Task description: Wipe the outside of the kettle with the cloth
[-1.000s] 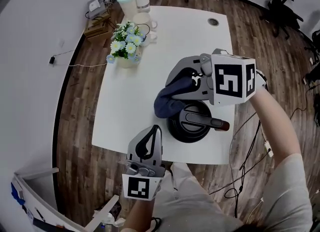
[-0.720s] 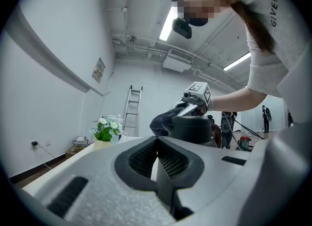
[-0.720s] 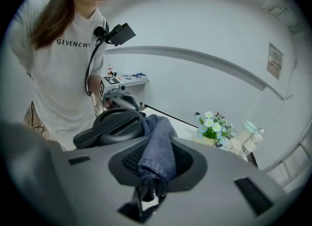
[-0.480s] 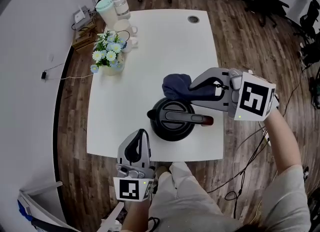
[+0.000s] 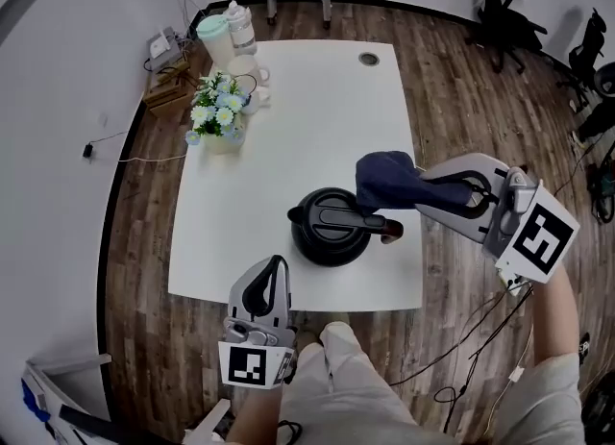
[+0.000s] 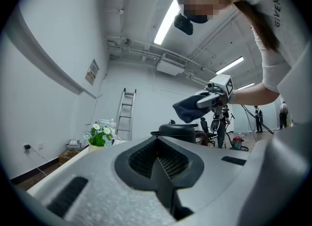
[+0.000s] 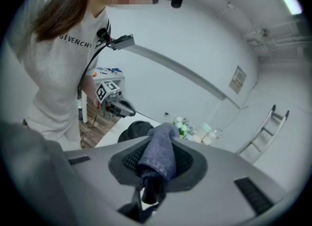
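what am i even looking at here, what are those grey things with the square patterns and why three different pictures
No robot here: a person holds a grey claw in each hand. The patterned cubes are part of those tools. One picture comes from a camera on the person's head, looking down; the other two come from cameras riding on each claw, looking along its jaws. On the white table stand a black kettle, a pot of flowers and some containers at the far corner. The right claw is shut on a dark blue cloth, held above the kettle. The left claw is shut and empty, by the table's near edge.
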Demonstrator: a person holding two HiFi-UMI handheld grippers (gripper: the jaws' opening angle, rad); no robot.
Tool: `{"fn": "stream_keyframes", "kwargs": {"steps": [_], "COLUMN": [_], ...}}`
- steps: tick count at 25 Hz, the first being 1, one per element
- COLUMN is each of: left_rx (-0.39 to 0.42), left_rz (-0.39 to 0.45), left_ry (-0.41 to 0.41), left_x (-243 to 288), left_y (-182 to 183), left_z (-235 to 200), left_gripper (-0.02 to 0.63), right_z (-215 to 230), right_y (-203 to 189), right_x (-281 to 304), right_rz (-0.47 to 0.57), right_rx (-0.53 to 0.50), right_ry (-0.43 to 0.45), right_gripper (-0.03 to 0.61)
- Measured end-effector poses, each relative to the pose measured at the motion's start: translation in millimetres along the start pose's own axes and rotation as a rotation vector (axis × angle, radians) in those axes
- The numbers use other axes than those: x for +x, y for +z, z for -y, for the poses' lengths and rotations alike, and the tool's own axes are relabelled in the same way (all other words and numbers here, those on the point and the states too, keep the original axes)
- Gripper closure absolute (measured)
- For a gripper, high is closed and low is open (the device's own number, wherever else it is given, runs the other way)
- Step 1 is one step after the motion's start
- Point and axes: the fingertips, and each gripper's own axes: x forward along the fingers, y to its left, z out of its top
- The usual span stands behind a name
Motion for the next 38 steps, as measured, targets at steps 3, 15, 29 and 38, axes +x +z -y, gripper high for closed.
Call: {"fn": "stream_keyframes", "kwargs": {"steps": [3,15,29,38], "left_rx": [-0.003,0.011,0.03,0.038], "left_rz": [0.007,-0.024,-0.045,-0.088], "left_ry": [0.013,0.041,-0.046,-0.088], "left_x": [-9,-29,-11,-25], "left_y": [4,-1,-5,-28], "left_z": [0,-8,22,35], "left_gripper": [0.606,0.605,0.605,0.605], "right_z": [25,-26,-87,-149], "right_y": [60,26,-61,-115], "right_x": [15,70,5,43], "right_rz": [0.178,0.017,-0.113,-0.163], "right_rx": [-0.07,-0.027,0.213,0.383], "right_ry": [-0.103,0.003,-0.49,-0.543], "right_gripper": [0.511,0.511,0.511,0.511]}}
